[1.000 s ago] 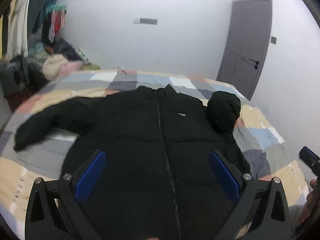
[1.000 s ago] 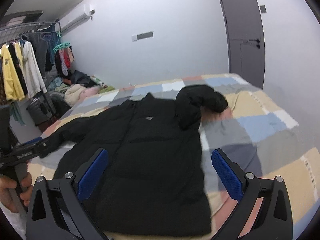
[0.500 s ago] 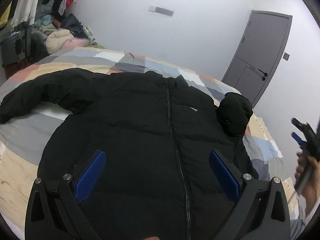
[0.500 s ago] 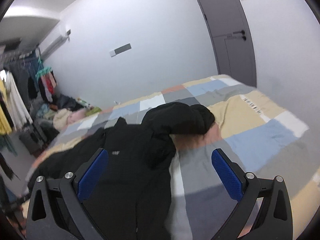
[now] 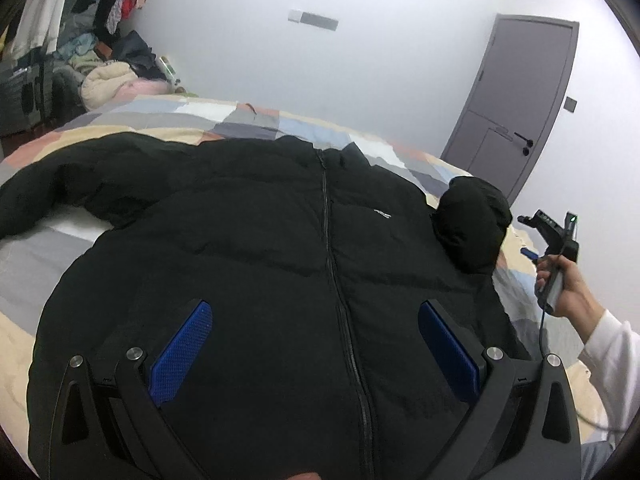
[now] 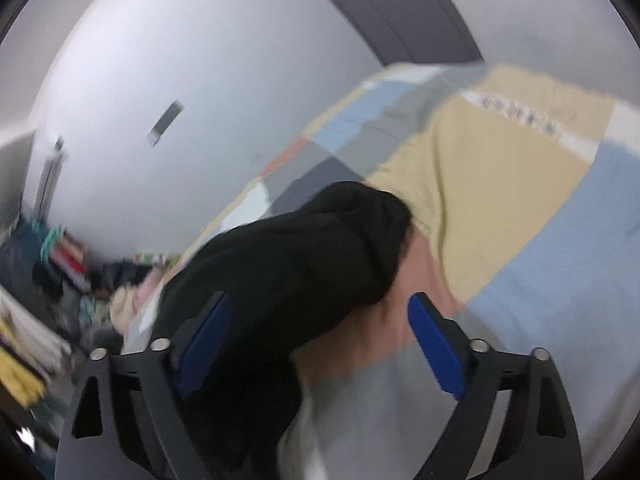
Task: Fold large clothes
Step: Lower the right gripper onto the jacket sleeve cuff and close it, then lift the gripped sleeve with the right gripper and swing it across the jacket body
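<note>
A black puffer jacket [image 5: 260, 248] lies zipped and face up on the patchwork bed [image 5: 36, 264]. One sleeve stretches out to the left. The other sleeve [image 5: 472, 224] is bunched in a heap at the jacket's right shoulder. My left gripper [image 5: 314, 344] hangs open over the jacket's lower front, with nothing between its blue pads [image 5: 180, 352]. In the blurred, tilted right wrist view, my right gripper [image 6: 320, 340] is closing close above the bunched sleeve [image 6: 320, 248], which fills the left half of the gap; the pads do not press on it. The right gripper [image 5: 525, 237] also shows beside that sleeve.
A person's hand [image 5: 568, 292] in a white sleeve holds the right gripper at the bed's right side. A clothes rack and a pile of laundry [image 5: 108, 76] stand at the far left. A grey door [image 5: 520, 120] is in the right wall. Bare bedspread [image 6: 500, 184] lies right of the sleeve.
The left gripper has sunk closer to the jacket's front. The right gripper has swung right, rolled and come down to the bunched sleeve, and its jaws have narrowed a little.
</note>
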Motion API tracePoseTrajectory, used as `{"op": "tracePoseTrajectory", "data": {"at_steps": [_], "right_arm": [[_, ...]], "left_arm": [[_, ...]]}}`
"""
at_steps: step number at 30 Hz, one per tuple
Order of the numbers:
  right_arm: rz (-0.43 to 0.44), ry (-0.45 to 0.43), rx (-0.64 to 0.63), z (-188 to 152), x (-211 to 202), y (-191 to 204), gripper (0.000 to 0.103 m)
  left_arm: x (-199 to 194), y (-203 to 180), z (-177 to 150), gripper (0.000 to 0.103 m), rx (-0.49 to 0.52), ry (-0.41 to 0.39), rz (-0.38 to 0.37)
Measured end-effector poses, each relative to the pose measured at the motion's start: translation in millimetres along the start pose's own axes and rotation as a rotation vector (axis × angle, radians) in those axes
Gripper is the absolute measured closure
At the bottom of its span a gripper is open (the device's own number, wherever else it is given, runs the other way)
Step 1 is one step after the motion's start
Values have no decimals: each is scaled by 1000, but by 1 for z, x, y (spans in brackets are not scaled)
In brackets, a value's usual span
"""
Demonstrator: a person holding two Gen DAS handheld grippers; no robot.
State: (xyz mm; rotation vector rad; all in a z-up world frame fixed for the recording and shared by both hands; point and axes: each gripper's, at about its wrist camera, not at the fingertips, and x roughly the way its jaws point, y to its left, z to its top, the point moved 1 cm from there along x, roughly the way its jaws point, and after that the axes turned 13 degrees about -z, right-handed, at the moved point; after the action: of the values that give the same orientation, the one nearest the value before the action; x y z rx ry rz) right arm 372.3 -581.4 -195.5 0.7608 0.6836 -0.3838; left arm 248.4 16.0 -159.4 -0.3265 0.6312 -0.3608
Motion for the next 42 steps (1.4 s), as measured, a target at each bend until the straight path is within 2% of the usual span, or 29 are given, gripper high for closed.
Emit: {"op": "tracePoseTrajectory", "data": {"at_steps": [2, 6, 11, 16, 17, 19, 20, 22, 25, 27, 32, 42], "right_arm": [[-14, 11, 76, 8, 24, -17, 24], [-5, 8, 121, 21, 58, -31, 34], [25, 37, 77, 31, 95, -29, 34], [38, 35, 31, 40, 112, -19, 34], [48, 33, 19, 41, 112, -16, 37], [61, 53, -5, 40, 116, -12, 59], [65, 65, -1, 39, 117, -12, 61], [87, 67, 13, 38, 113, -14, 76], [87, 51, -30, 39, 100, -11, 90], [63, 22, -80, 43, 84, -7, 93], [7, -82, -85, 53, 37, -22, 94], [-204, -234, 30, 67, -59, -105, 95]], "left_arm": [[9, 3, 1, 0, -5, -5, 11], [23, 11, 1, 0, -35, 4, 22], [36, 20, 6, 0, -58, -7, 47], [46, 23, 5, 0, -60, 1, 68], [45, 23, 4, 0, -63, -4, 60], [42, 24, 4, 0, -74, -22, 19], [40, 25, 5, 0, -78, -34, 7], [37, 24, 5, 0, -84, -44, -6], [35, 21, 4, 0, -71, -35, -3], [36, 17, 3, 0, -47, -29, 6], [36, 7, 0, 0, -5, -12, 19], [32, -2, -7, 0, 52, 15, 41]]}}
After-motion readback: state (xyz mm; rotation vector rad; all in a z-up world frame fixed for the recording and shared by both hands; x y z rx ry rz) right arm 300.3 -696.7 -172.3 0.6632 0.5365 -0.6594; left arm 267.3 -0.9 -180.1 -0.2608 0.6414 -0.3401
